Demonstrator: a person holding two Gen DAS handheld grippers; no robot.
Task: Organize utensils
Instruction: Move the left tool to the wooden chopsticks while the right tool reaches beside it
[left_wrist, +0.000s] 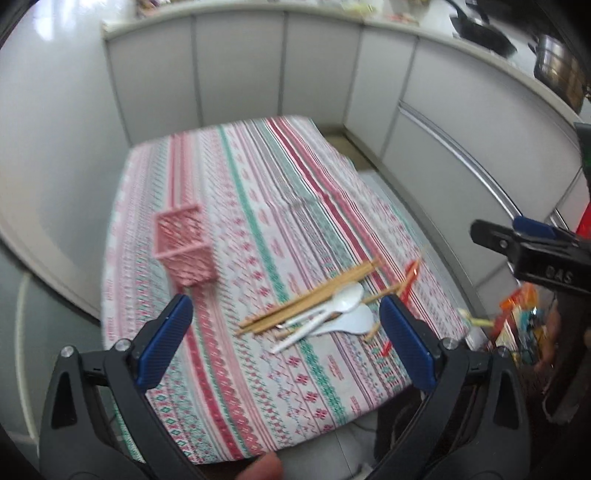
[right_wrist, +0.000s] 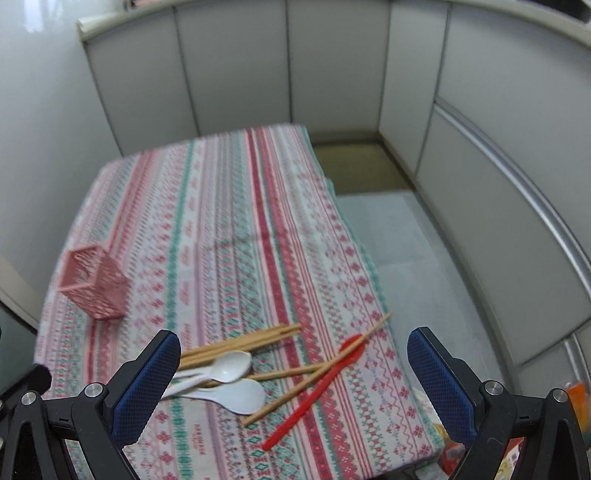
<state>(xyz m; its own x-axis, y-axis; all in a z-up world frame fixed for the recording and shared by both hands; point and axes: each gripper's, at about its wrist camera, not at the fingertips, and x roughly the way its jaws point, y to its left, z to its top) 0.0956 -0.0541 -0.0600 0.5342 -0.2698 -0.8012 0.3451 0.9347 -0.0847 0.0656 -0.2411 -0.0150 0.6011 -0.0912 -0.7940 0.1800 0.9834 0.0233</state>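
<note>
A pink lattice utensil basket (left_wrist: 183, 251) (right_wrist: 94, 287) stands upright and empty on the striped tablecloth (left_wrist: 258, 192) (right_wrist: 229, 221) at the left. To its right lies a loose pile: several wooden chopsticks (left_wrist: 314, 293) (right_wrist: 240, 341), two white spoons (left_wrist: 341, 301) (right_wrist: 229, 369) and a red spoon (right_wrist: 325, 380) (left_wrist: 410, 277). My left gripper (left_wrist: 286, 332) hovers open above the table's near part, with the pile between its fingers in view. My right gripper (right_wrist: 291, 384) hangs open over the pile. Nothing is held.
Grey cabinet fronts (left_wrist: 258, 66) wrap the back and right. A worktop above them carries a dark pan (left_wrist: 480, 33) and a steel pot (left_wrist: 557, 70). The table's right edge drops to a pale floor (right_wrist: 406, 251). Colourful packets (left_wrist: 521, 314) lie at the lower right.
</note>
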